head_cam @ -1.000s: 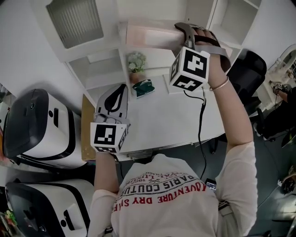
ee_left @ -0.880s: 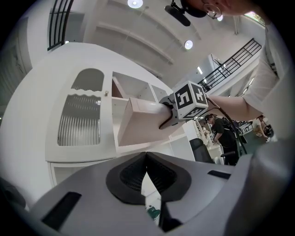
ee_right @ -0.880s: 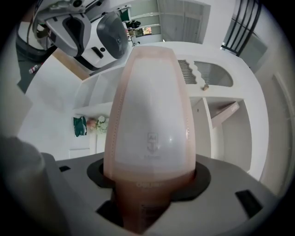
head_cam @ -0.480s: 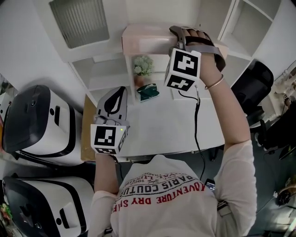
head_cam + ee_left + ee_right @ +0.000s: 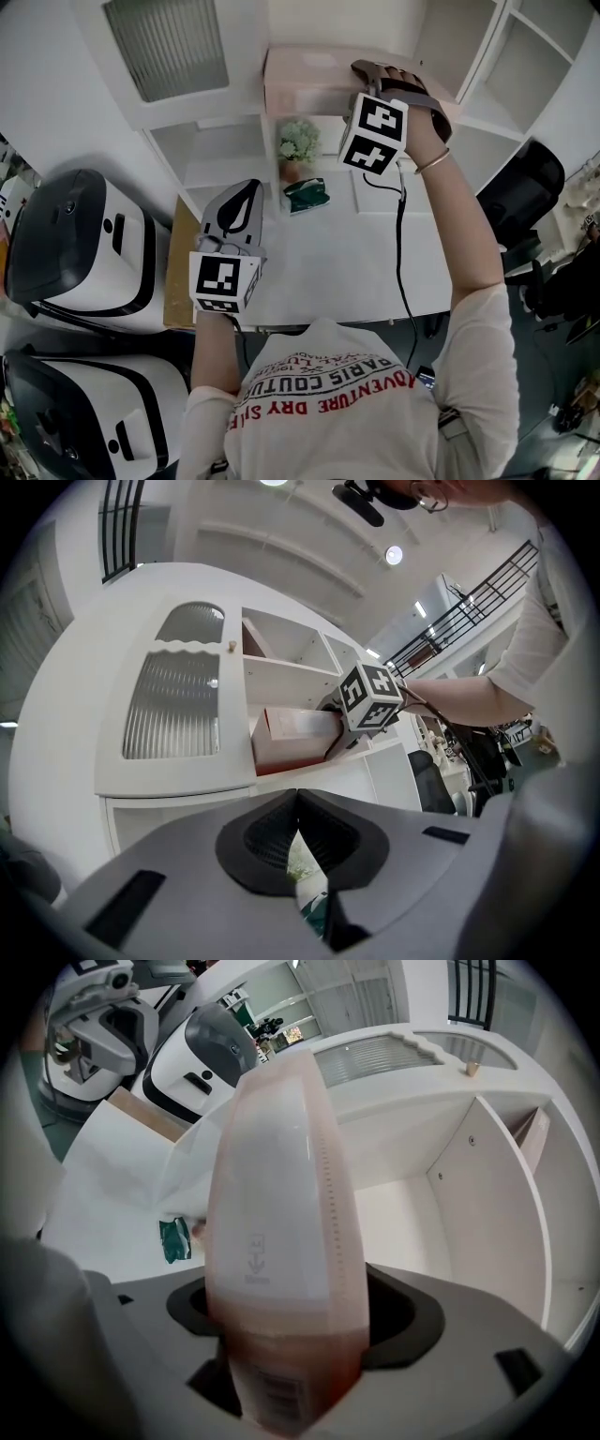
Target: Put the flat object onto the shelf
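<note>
The flat object is a pale pink box point(image 5: 309, 70), lying in the upper compartment of the white shelf unit point(image 5: 234, 141). My right gripper point(image 5: 367, 77) is at the box's near end, jaws opening, with the box point(image 5: 281, 1241) standing between them and dark gaps showing on either side. The shelf's white inner wall point(image 5: 422, 1213) lies just beyond it. My left gripper point(image 5: 246, 187) hovers low over the desk's left side, shut and empty. In the left gripper view its jaws point(image 5: 298, 803) meet, and the box point(image 5: 295, 728) shows in the shelf beyond.
A small potted plant point(image 5: 298, 145) and a green packet point(image 5: 307, 194) sit on the white desk point(image 5: 328, 262) under the shelf. Large white-and-black machines point(image 5: 75, 253) stand at the left. A black chair point(image 5: 525, 187) is at the right.
The right gripper and the pink box have moved up and deeper into the shelf compartment. The left gripper has stayed where it was, shut.
</note>
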`<control>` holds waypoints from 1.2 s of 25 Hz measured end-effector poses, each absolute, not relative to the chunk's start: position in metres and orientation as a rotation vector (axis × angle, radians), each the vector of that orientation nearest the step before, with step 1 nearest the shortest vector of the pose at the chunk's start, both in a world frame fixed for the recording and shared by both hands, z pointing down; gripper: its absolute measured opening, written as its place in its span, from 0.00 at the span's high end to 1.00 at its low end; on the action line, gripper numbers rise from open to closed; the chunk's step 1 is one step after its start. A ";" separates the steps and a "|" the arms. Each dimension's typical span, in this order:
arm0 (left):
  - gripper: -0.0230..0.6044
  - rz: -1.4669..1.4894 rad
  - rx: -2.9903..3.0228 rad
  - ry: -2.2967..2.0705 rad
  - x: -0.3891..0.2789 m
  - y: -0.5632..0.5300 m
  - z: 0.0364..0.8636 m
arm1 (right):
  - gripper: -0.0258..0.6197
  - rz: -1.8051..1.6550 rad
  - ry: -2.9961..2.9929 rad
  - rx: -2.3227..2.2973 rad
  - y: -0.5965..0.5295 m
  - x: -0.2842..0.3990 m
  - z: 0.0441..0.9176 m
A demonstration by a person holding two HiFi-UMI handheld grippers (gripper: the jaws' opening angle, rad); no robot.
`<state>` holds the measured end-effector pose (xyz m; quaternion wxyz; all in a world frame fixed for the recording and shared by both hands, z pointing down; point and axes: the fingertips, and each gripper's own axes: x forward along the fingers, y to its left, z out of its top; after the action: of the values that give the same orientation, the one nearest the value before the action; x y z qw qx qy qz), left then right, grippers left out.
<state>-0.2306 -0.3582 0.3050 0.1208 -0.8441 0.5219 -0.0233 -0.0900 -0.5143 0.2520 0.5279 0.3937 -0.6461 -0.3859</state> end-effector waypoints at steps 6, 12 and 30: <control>0.94 -0.080 -2.462 1.549 -0.233 -0.373 0.310 | 0.31 -0.826 -1.688 0.859 -0.531 -0.108 0.277; 0.94 -0.080 -2.452 1.595 -0.247 -0.389 0.314 | 0.31 -0.827 -1.697 0.848 -0.552 -0.110 0.280; 0.94 -0.098 -2.451 1.613 -0.250 -0.412 0.320 | 0.25 -0.728 -1.814 0.750 -0.569 -0.116 0.281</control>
<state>-0.2498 -0.4117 0.3200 0.1028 -0.8304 0.5465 -0.0333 -0.1164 -0.5686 0.2809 0.5002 0.3100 -0.7503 -0.3012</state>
